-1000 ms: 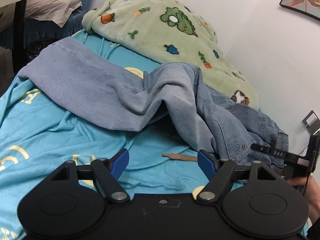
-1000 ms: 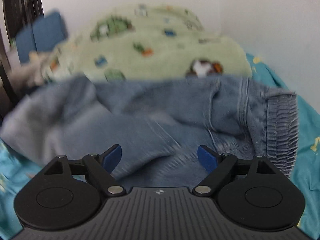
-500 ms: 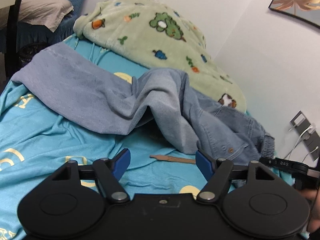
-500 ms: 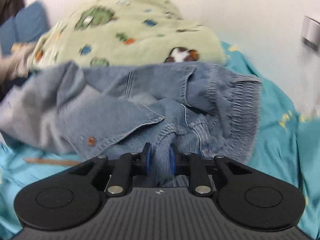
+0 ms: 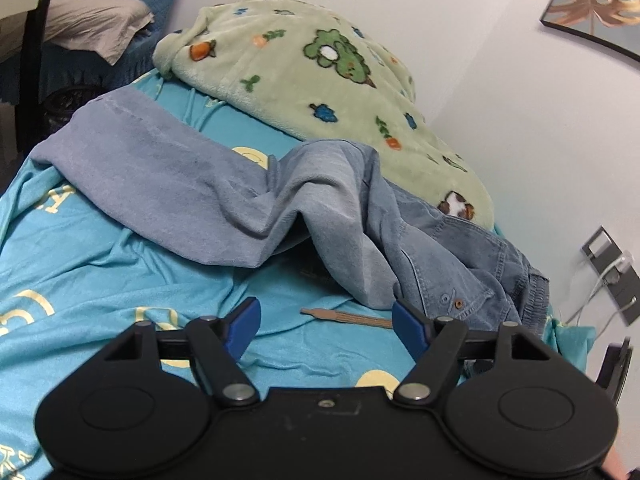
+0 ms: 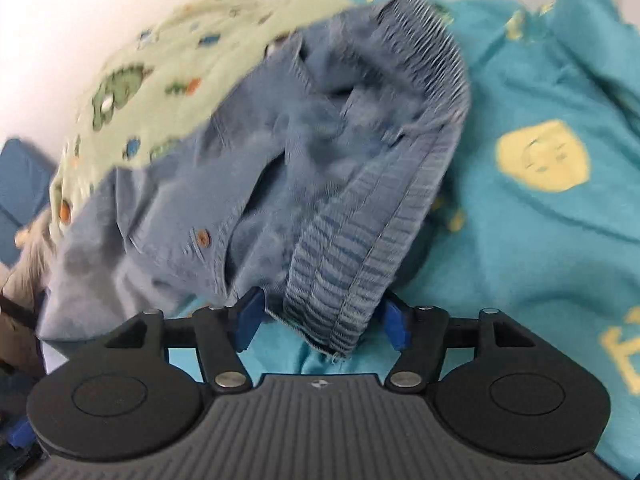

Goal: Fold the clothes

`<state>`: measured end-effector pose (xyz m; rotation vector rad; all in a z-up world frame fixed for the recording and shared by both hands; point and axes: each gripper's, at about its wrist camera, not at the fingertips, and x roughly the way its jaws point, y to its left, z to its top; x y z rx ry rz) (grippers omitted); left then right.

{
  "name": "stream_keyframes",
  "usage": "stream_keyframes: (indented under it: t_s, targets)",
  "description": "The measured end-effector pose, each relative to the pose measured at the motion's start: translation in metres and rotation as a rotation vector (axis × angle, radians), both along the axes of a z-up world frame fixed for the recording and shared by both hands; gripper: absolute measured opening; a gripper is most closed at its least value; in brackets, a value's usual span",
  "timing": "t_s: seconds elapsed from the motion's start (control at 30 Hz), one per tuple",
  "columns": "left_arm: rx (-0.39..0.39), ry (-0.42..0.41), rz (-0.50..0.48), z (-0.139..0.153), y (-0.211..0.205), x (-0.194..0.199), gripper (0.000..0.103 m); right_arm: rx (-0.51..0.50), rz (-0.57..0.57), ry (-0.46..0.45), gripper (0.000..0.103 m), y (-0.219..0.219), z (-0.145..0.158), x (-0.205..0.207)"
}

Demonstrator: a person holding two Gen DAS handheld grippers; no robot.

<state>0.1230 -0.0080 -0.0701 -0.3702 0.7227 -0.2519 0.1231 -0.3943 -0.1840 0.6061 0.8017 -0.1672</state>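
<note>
A home bedroom: a bed [image 5: 100, 280] with a turquoise patterned sheet, a green fleece blanket [image 5: 320, 80], and a framed leaf picture [image 5: 600, 4] on the wall.

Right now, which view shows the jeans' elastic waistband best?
The right wrist view: the waistband fills the centre, ribbing visible though blurred, its end between the opening right gripper fingers. The left wrist view shows only a bunched sliver at far right.

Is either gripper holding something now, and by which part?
Nothing is held. The right gripper is opening around the blue denim trousers' elastic waistband; the left gripper is open, empty.
</note>
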Motion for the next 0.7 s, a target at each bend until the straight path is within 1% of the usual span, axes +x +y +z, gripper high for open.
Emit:
stream_keyframes:
  t_s: [0.03, 0.07, 0.1, 0.13, 0.17, 0.27, 0.37, 0.43, 0.5, 0.53, 0.57, 0.63, 0.7]
  targets:
    - [-0.008, 0.0, 0.004, -0.001, 0.002, 0.001, 0.07, -0.03, 0.006, -0.02, 0.057, 0.004, 0.0, 0.0]
    - [-0.014, 0.0, 0.01, -0.001, 0.004, 0.001, 0.07, -0.049, 0.016, -0.046, 0.04, 0.007, 0.002, 0.0]
    - [-0.017, -0.002, 0.015, -0.001, 0.005, 0.002, 0.07, -0.062, 0.032, -0.069, 0.03, 0.009, 0.005, 0.0]
    - [-0.014, -0.006, 0.02, -0.001, 0.007, 0.002, 0.07, -0.078, 0.047, -0.089, 0.015, 0.011, 0.011, -0.001]
    - [-0.012, -0.009, 0.025, -0.001, 0.008, 0.003, 0.07, -0.094, 0.061, -0.109, 0.01, 0.013, 0.017, -0.002]
    - [-0.017, -0.015, 0.038, 0.001, 0.011, 0.003, 0.07, -0.136, 0.06, -0.207, 0.008, 0.01, 0.053, -0.016]
    - [-0.014, -0.025, 0.037, 0.003, 0.012, -0.001, 0.07, -0.139, 0.002, -0.309, 0.007, -0.014, 0.098, -0.034]
    - [-0.009, -0.032, 0.037, 0.005, 0.012, -0.003, 0.07, -0.149, -0.034, -0.344, 0.007, -0.033, 0.12, -0.046]
    - [-0.011, -0.027, 0.039, 0.005, 0.011, -0.004, 0.07, -0.192, -0.077, -0.363, 0.007, -0.055, 0.136, -0.057]
    - [-0.013, -0.024, 0.038, 0.005, 0.011, -0.004, 0.07, -0.205, -0.106, -0.359, 0.007, -0.069, 0.139, -0.061]
    - [-0.015, -0.02, 0.038, 0.004, 0.011, -0.005, 0.07, -0.189, -0.149, -0.347, 0.007, -0.084, 0.138, -0.064]
    - [-0.015, -0.018, 0.039, 0.004, 0.011, -0.006, 0.07, -0.142, -0.24, -0.317, 0.007, -0.114, 0.132, -0.069]
    - [-0.017, -0.016, 0.041, 0.004, 0.01, -0.006, 0.07, -0.061, -0.35, -0.258, 0.008, -0.142, 0.113, -0.077]
